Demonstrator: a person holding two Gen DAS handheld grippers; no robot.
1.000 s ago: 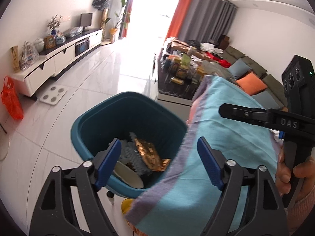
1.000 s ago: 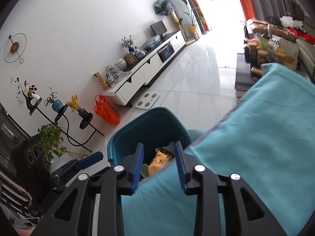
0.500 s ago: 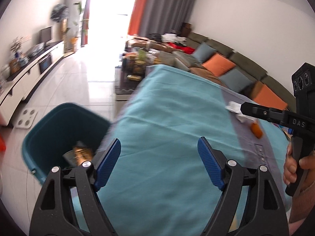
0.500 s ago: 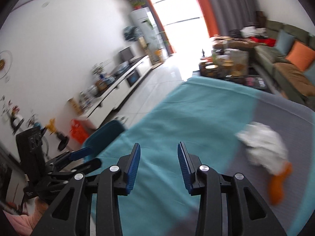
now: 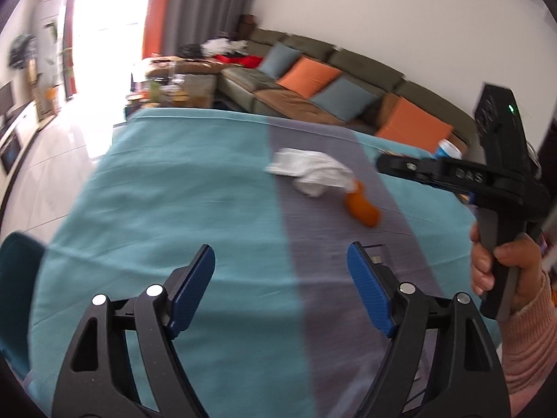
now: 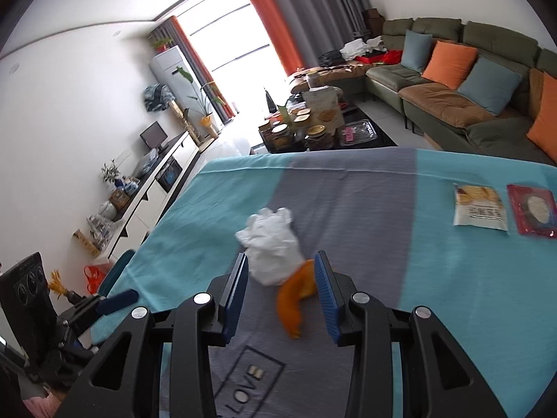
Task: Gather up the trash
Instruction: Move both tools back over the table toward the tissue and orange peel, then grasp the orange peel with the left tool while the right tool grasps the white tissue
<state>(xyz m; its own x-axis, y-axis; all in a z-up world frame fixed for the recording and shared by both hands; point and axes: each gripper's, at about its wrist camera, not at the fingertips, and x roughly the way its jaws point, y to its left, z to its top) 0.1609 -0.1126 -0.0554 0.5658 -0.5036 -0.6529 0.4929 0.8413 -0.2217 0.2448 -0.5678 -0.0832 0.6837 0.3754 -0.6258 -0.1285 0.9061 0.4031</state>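
Left gripper [image 5: 280,280] wide, closing, empty; right gripper [image 6: 281,287] part-open, empty. Left on counter [image 6: 452,278]: crumpled white tissue [image 6: 273,245], orange peel [image 6: 294,299], two flat wrappers [image 6: 480,210] far right.

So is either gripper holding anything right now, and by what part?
Nothing is held. The left gripper is open over bare cloth; the right gripper is open, with the white tissue and orange peel lying untouched ahead of it.

Tablecloth [image 6: 452,278] is showing teal with a grey band; tissue [image 6: 271,244] is looking white, peel [image 6: 292,299] orange
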